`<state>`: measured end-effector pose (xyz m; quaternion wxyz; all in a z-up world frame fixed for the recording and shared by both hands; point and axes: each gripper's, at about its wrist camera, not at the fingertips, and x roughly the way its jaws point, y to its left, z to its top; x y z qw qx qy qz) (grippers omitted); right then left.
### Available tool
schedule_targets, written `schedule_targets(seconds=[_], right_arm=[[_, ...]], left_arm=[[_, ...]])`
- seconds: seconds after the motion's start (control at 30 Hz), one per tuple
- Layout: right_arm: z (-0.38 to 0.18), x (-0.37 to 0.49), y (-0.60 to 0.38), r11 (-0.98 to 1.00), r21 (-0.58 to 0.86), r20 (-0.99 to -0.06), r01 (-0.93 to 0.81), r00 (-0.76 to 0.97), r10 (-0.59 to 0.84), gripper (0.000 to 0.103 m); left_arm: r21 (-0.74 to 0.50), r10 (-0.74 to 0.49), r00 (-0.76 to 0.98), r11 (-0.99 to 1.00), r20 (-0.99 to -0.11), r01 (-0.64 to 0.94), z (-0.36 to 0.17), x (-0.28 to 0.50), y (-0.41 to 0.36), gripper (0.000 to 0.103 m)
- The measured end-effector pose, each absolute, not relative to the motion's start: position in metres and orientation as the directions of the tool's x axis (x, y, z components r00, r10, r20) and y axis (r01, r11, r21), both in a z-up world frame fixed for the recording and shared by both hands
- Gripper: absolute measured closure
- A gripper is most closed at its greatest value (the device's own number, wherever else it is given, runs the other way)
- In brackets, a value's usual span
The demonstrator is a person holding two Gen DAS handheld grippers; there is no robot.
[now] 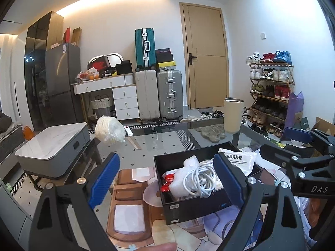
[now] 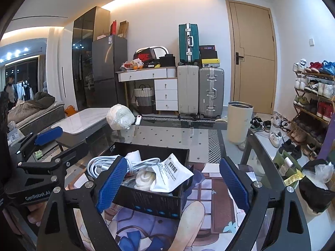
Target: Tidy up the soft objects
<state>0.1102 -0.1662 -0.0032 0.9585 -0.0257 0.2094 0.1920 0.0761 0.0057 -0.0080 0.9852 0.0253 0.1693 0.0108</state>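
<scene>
A black box (image 1: 201, 206) (image 2: 155, 204) stands on the glass table over a printed mat. It holds a coiled white cable (image 1: 201, 177) (image 2: 100, 166), white wrap (image 1: 180, 183), a rolled white cloth (image 2: 144, 177), a red packet (image 1: 167, 181) and a white sachet with Chinese print (image 2: 170, 173) (image 1: 240, 161). A white bundle in clear plastic (image 1: 110, 130) (image 2: 120, 117) lies at the table's far left. My left gripper (image 1: 167, 179) is open and empty, its right finger at the box. My right gripper (image 2: 173, 186) is open and empty, straddling the box's near side.
A cream cylinder cup (image 1: 233, 115) (image 2: 239, 122) stands on the table's far right. A small white device (image 1: 128, 130) lies by the bundle. A black bag (image 2: 316, 186) sits right of the table. A marble-topped side table (image 1: 54, 144), suitcases (image 1: 159, 94) and a shoe rack (image 1: 270, 87) stand beyond.
</scene>
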Motion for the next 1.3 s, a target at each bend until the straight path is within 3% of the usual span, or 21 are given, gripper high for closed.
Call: schedule_targets(seconds=[0.07,0.13,1.3], right_arm=[[-0.0027,0.1103,-0.1649,0.926,0.034,-0.411,-0.377,0.839,0.357,0.012],[-0.0024,0.1095,-0.1646,0.926,0.030,-0.410,-0.377,0.840,0.355,0.012],[-0.0077,0.1150,-0.1678,0.929,0.046,-0.425,-0.367,0.835,0.350,0.011]], left_arm=[[0.054,0.030,0.944,0.998,-0.328,-0.013,-0.0076,0.0748,0.0058,0.011],[0.052,0.035,0.945,0.998,-0.326,-0.020,-0.0075,0.0743,0.0047,0.000],[0.024,0.047,0.948,0.999,-0.315,-0.041,-0.0055,0.0682,0.0094,0.000]])
